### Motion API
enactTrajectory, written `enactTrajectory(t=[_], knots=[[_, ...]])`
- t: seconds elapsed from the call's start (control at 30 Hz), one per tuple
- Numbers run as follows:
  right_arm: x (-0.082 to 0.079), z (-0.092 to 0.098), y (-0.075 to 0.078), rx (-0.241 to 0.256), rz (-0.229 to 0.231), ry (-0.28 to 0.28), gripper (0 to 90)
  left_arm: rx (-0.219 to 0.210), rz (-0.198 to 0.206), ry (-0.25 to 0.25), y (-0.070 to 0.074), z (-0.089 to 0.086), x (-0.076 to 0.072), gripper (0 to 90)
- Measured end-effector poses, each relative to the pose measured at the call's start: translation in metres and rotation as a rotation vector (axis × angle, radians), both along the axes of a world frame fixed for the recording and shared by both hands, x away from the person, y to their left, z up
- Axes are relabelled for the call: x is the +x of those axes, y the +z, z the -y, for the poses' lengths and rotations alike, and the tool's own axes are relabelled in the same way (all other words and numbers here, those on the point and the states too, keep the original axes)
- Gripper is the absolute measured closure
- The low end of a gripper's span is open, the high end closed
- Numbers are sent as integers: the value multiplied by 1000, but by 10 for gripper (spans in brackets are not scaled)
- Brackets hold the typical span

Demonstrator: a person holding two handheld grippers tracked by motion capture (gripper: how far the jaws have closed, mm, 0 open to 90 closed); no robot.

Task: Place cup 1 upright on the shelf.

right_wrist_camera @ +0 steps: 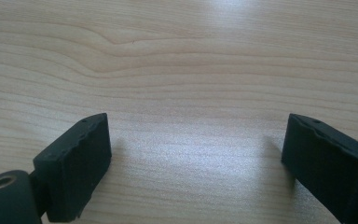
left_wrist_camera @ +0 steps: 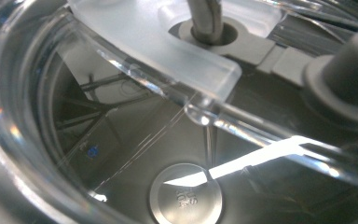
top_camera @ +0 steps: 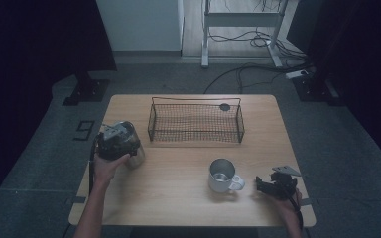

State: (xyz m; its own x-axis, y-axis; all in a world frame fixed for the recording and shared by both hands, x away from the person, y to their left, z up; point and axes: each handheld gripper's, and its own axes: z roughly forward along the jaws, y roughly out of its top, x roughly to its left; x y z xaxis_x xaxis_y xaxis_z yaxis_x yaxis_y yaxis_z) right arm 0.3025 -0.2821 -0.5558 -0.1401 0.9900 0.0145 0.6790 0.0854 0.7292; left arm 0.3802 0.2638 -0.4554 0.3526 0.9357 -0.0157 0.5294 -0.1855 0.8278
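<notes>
Left gripper [top_camera: 115,141] pressed against a round steel pot with clear lid [top_camera: 129,144] at the left edge of the pale wooden table [top_camera: 178,198]; jaw state impossible to tell. Right gripper [top_camera: 265,187] wide open, empty, beside a steel mug with white handle [top_camera: 223,176].

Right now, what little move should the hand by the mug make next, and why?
Probably slide the right gripper left toward the mug. Its jaws stand wide open over bare table with nothing between them, and the mug's handle points at it, close by. The left gripper is already busy at the steel pot, so the mug looks like the free hand's job.
</notes>
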Motion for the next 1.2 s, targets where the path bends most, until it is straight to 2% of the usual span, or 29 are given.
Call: enactTrajectory(t=[0.47,0.63,0.83,1.2], knots=[[0,0,0,0,1,-2,83,14,26,-14,22,7,-2,41],[0,0,0,-1,2,-1,84,-2,27,-20,27,10,-1,41],[0,0,0,-1,2,-1,85,4,34,-27,35,14,-1,41],[0,0,0,1,3,-4,89,-27,50,-41,46,21,-1,41]])
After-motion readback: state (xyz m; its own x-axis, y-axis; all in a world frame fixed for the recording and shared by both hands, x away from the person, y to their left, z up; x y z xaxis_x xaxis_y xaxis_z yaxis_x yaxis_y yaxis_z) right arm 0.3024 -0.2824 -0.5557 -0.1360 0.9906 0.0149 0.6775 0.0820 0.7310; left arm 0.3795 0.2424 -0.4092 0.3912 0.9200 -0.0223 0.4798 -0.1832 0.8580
